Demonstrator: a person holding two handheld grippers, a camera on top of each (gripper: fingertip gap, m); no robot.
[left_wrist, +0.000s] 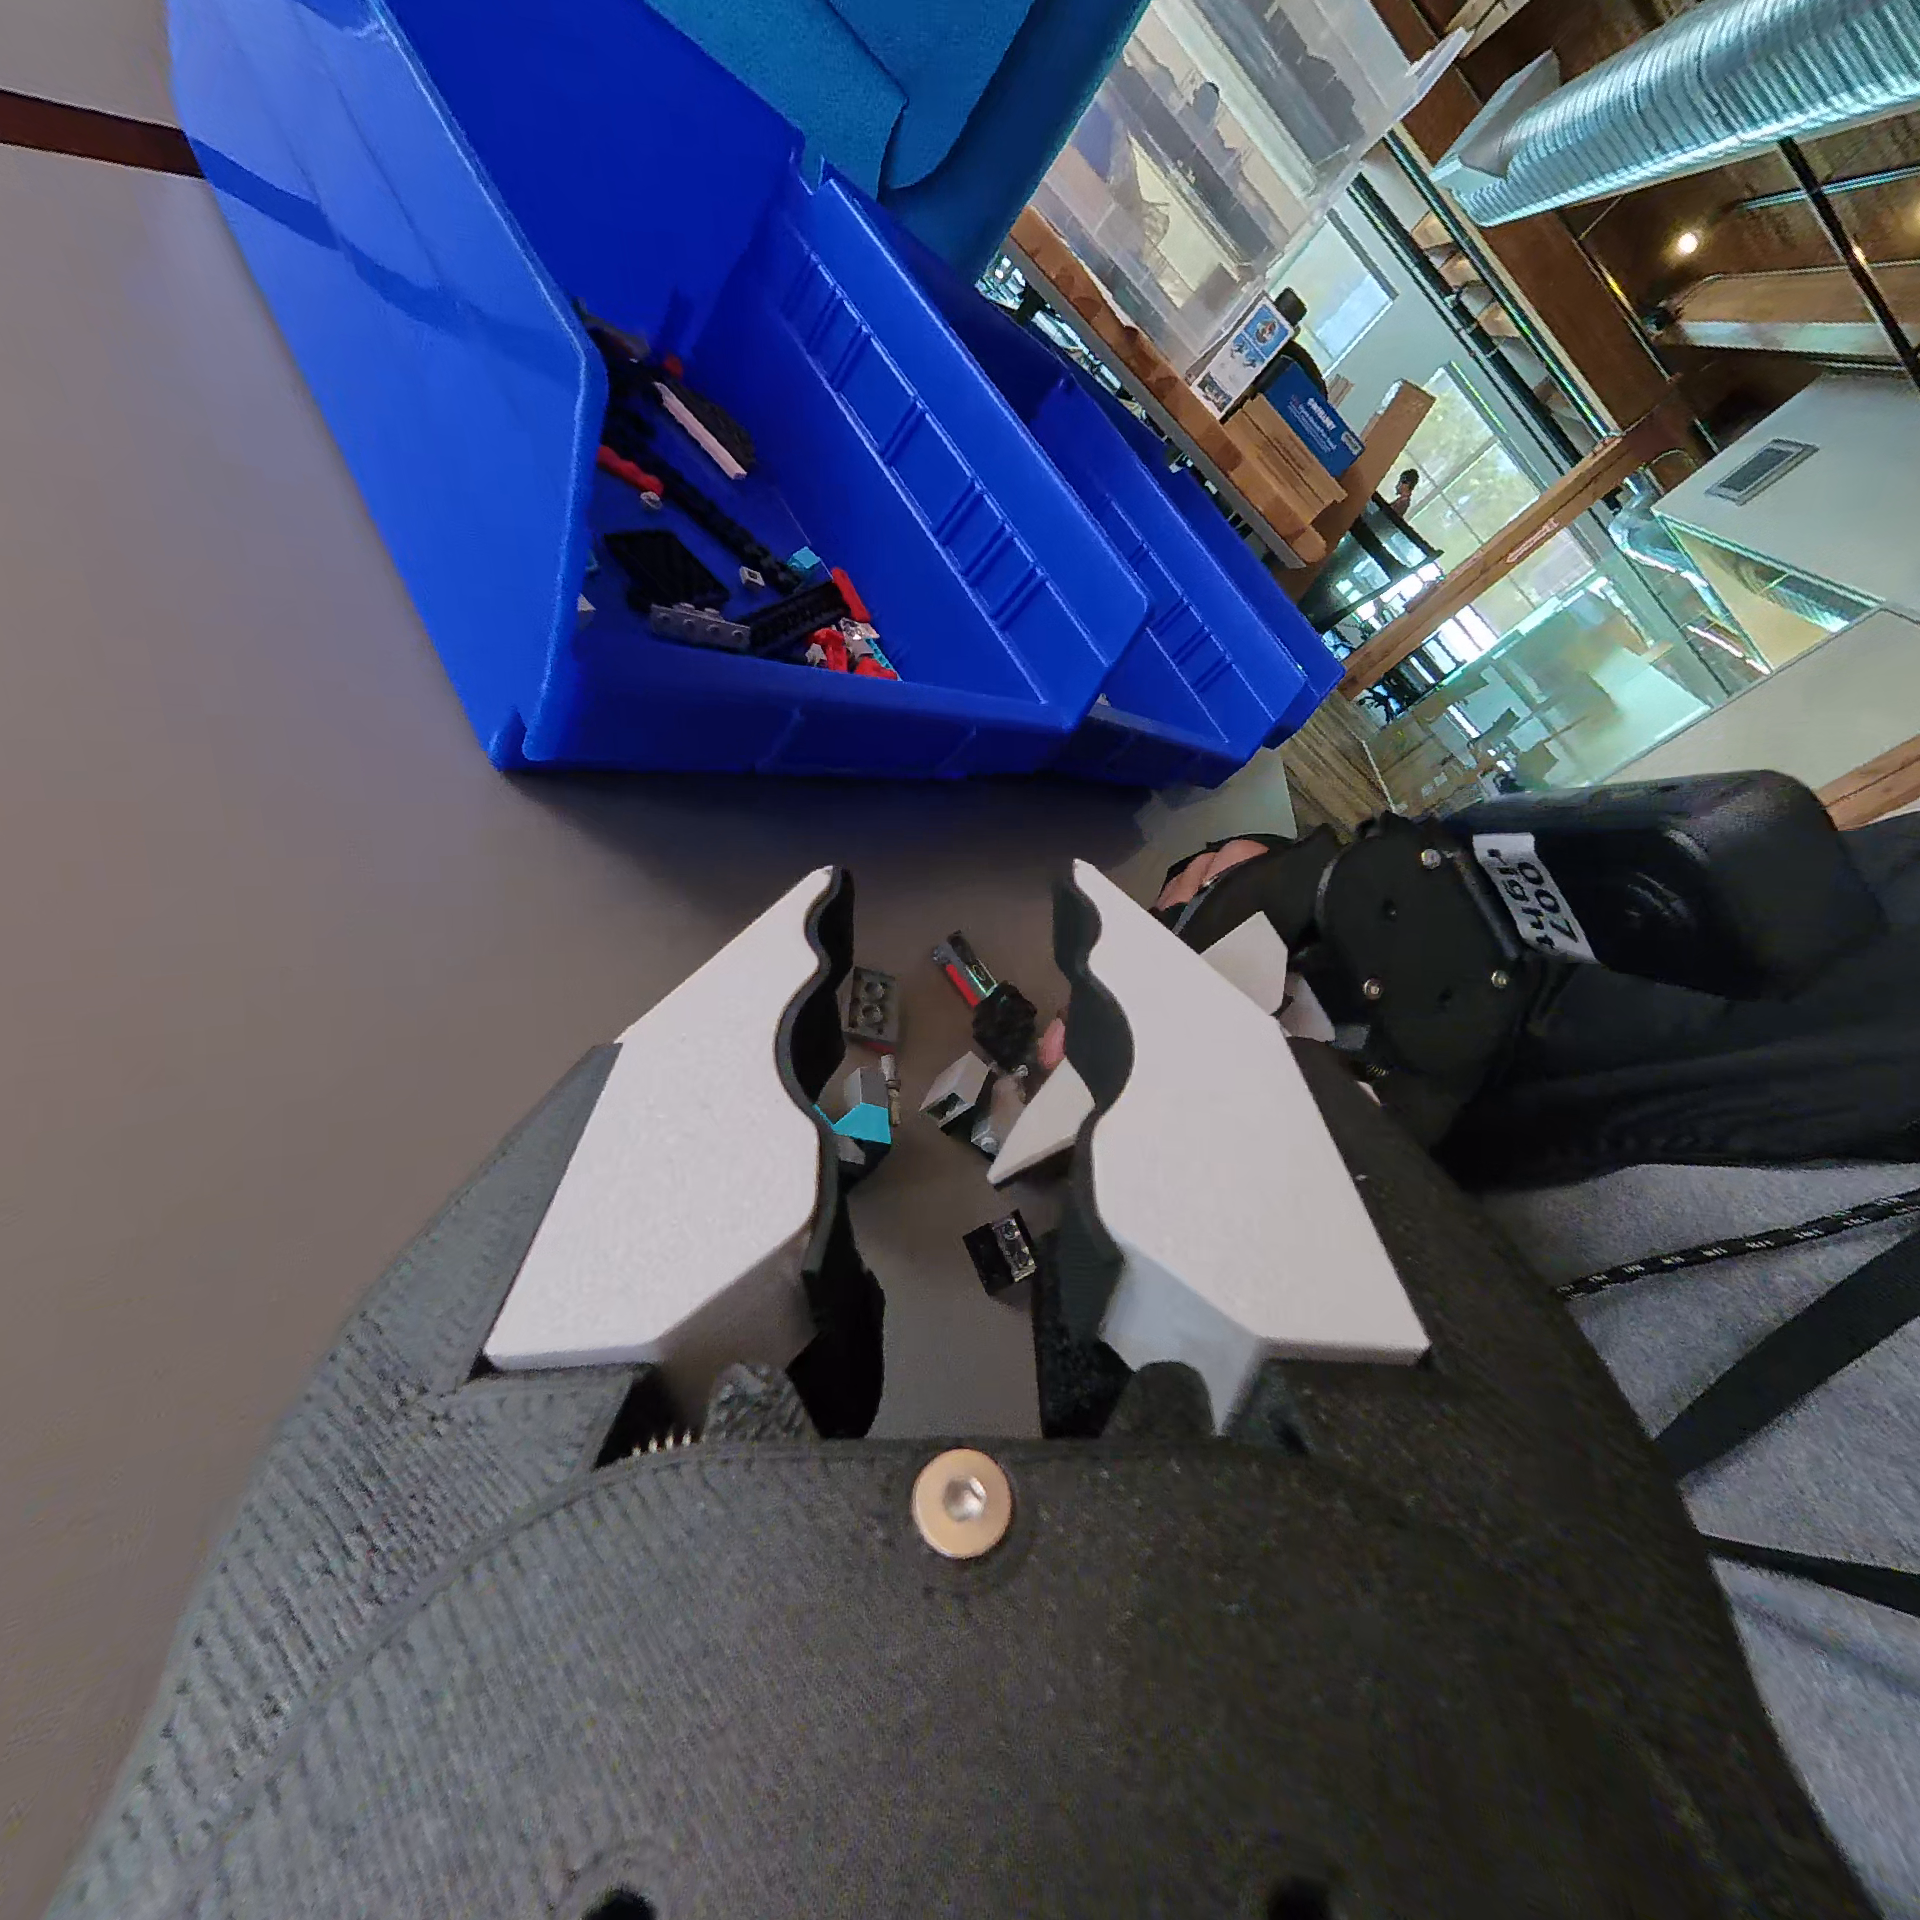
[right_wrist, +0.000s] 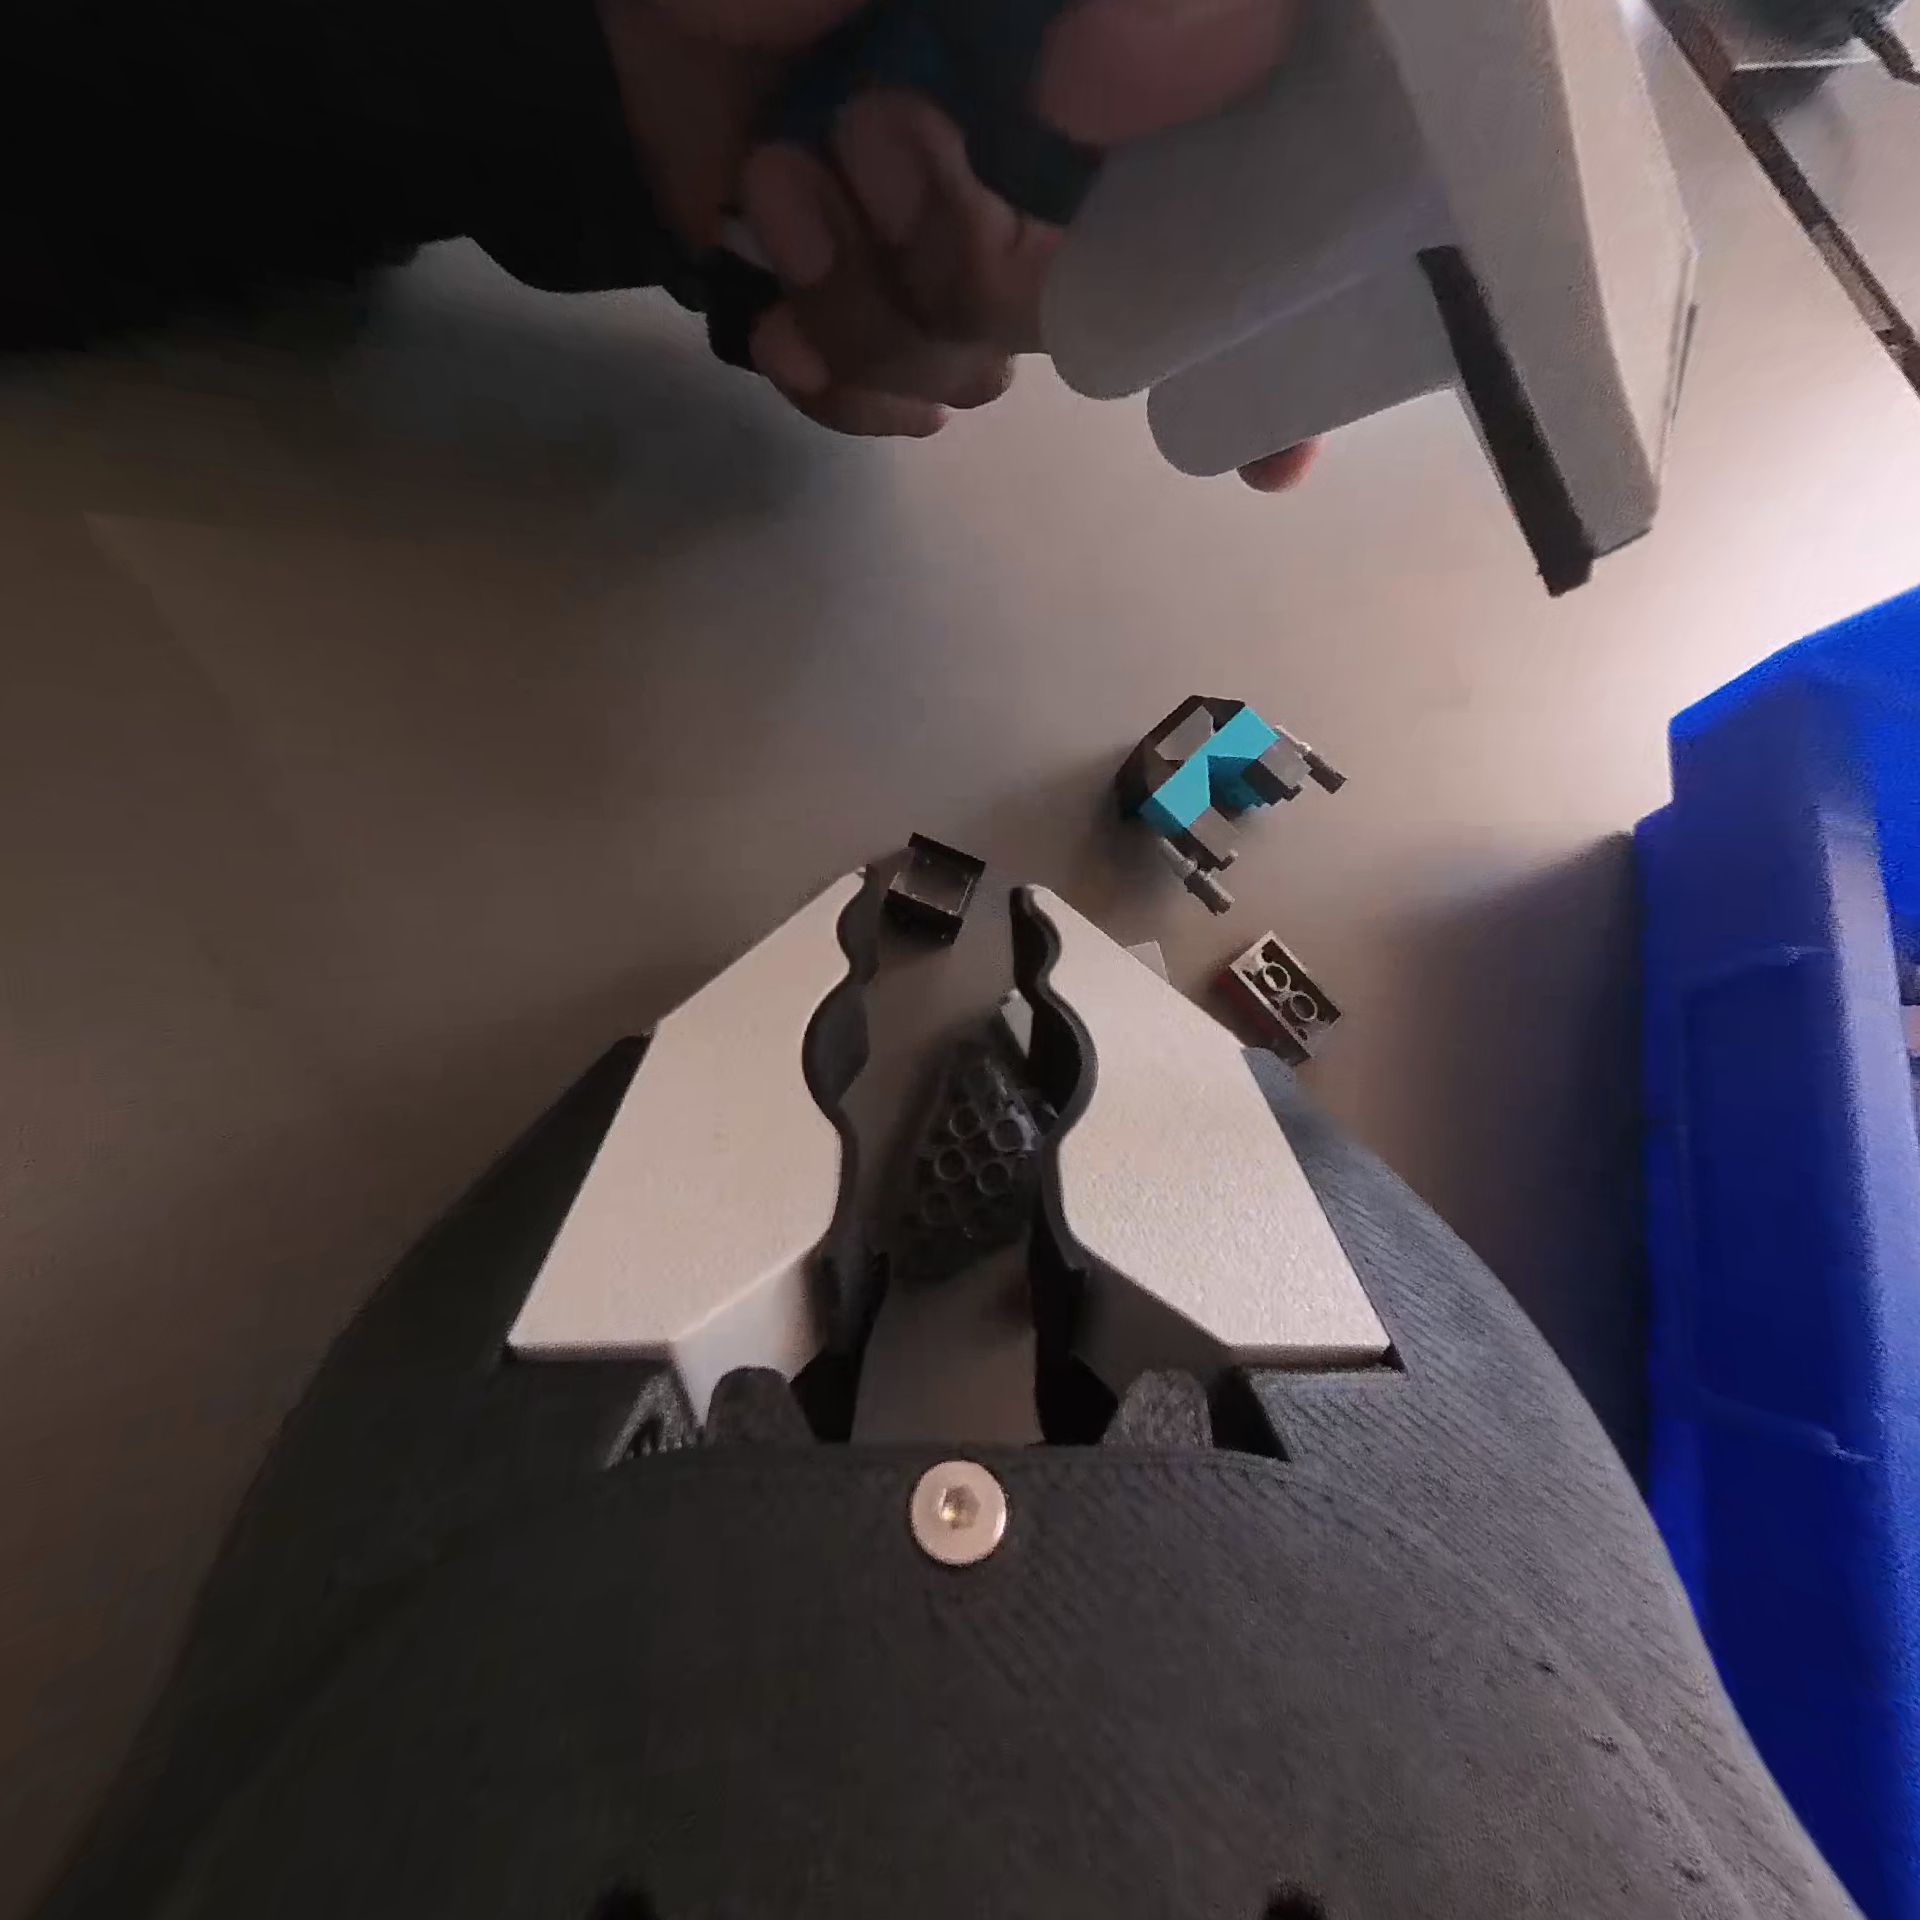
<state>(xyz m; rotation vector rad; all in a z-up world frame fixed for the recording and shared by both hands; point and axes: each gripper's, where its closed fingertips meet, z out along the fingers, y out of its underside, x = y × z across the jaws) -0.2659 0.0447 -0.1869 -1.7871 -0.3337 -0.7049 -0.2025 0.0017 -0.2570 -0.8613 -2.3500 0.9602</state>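
Grey tabletop (left_wrist: 260, 935) carries the work area; a workshop with wooden benches and a silver duct shows behind it. Blue bins (left_wrist: 727, 436) stand at the far side of the table, and the nearest one holds a mix of black, red and grey building-block parts.

Left gripper (left_wrist: 951, 904): jaws stand moderately apart and hold nothing. It hangs over a small scatter of loose pieces on the table. Seen between its fingers are a grey two-stud brick (left_wrist: 871, 1006), a small assembly with a teal block (left_wrist: 860, 1122), a black knobbly piece (left_wrist: 1003, 1023) joined to a red-and-grey pin, and a black brick (left_wrist: 1003, 1252) nearest the gripper body.

Right gripper (right_wrist: 940, 894): jaws stand at a narrow gap. A black perforated piece (right_wrist: 971, 1164) lies between the fingers, against the right-hand one; contact with the other finger is not clear, so a firm grip cannot be confirmed. A hollow black brick (right_wrist: 932, 888) sits at the fingertips, touching or just beside the left one. The teal assembly (right_wrist: 1210, 779) and the grey two-stud brick (right_wrist: 1280, 992) lie to the bin side, apart from the fingers.

Both grippers converge on the same scatter, tips near each other. A person's hand (right_wrist: 883, 281) grips the left tool's handle.
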